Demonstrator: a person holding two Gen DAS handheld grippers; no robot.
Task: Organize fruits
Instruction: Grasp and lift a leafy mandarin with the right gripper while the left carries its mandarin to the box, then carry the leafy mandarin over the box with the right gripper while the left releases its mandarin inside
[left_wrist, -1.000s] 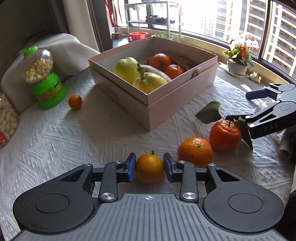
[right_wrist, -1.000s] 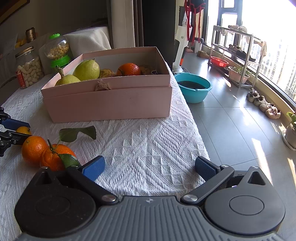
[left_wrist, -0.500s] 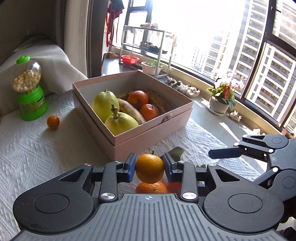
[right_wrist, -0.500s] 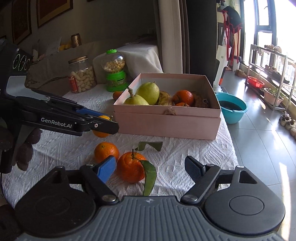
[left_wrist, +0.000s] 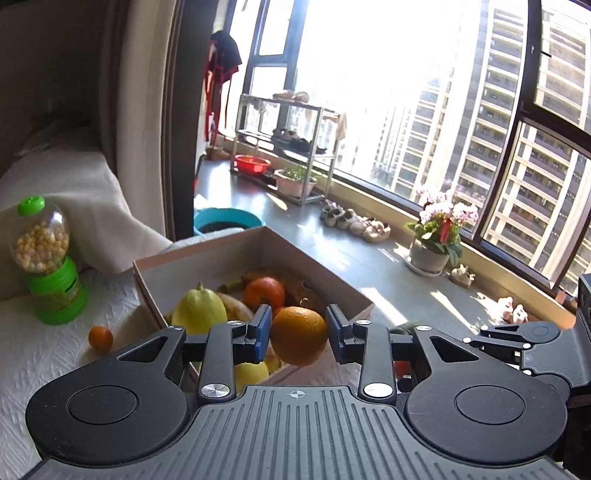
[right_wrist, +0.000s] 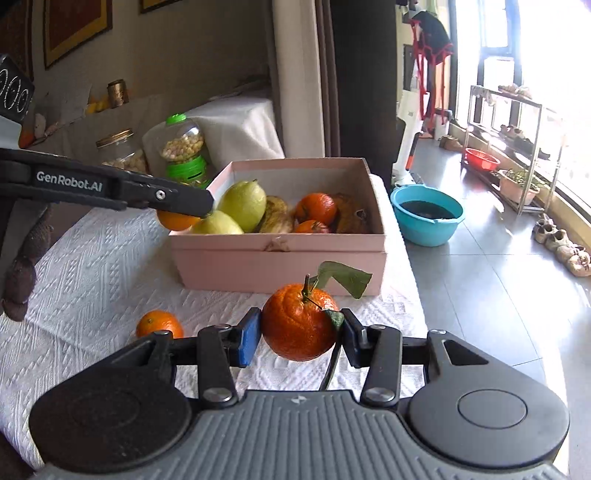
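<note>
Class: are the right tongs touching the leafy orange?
Touching. The right wrist view shows both pads of the right tongs pressed against the leafy orange.

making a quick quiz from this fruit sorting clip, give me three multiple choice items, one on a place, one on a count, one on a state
1. Where does the green candy dispenser stand?
A. inside the pink box
B. on the white cloth behind the pink box
C. on the floor by the blue basin

2. How many oranges lie loose on the white cloth?
A. two
B. none
C. five

3. What is the right gripper doing?
A. hanging open and empty
B. shut on a pear
C. shut on the leafy orange

Answers:
1. B: it stands on the white cloth, beyond the pink box.
2. A: one small orange sits near the dispenser, another loose orange in front of the box.
3. C: its jaws have just been closing and the pads press the leafy orange from both sides.
</note>
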